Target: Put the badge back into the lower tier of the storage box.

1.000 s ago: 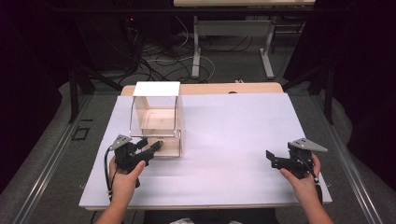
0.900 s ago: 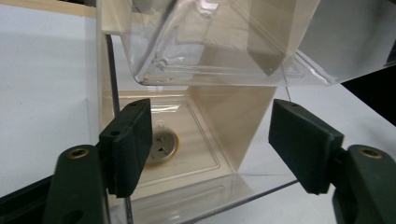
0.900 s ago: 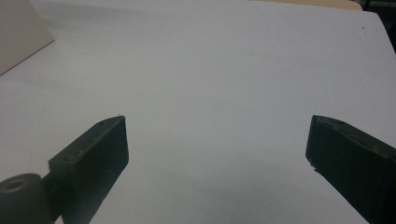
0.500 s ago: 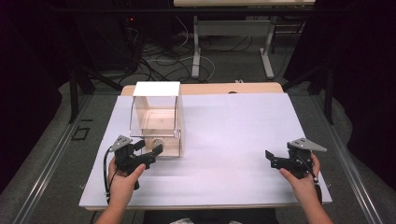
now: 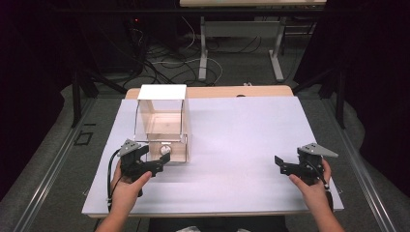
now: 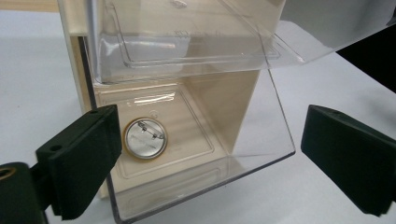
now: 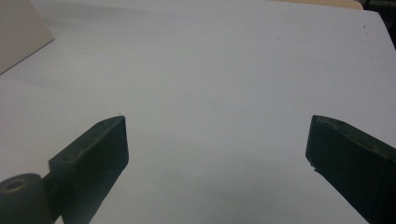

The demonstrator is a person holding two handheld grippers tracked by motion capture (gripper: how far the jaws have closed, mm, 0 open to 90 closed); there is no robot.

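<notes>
High view: one clear box (image 5: 162,128) with a white lid stands toward the worktop's (image 5: 241,145) left side, nearer the far edge than the near one, its open front facing the person. One round badge (image 5: 165,150) lies on the box floor by the front lip. Left gripper (image 5: 155,159) sits just in front of the box, its fingers having just been opening, now spread with nothing between them; likely it has let the badge go inside. Right gripper (image 5: 283,166) rests near the worktop's right edge, well apart from the box, fingers spread and empty, probably parked out of the way. Left gripper view: badge (image 6: 144,138) lies pin-back up, flat on the tan floor of the box (image 6: 196,121), near its left wall, just beyond the left finger (image 6: 81,158); a clear flap hangs raised above the opening, giving access. Fingers stand wide, clear of the badge. Right gripper view: two black fingers (image 7: 93,158) wide apart over bare white worktop (image 7: 210,84). Count: one box, one badge, two grippers.
</notes>
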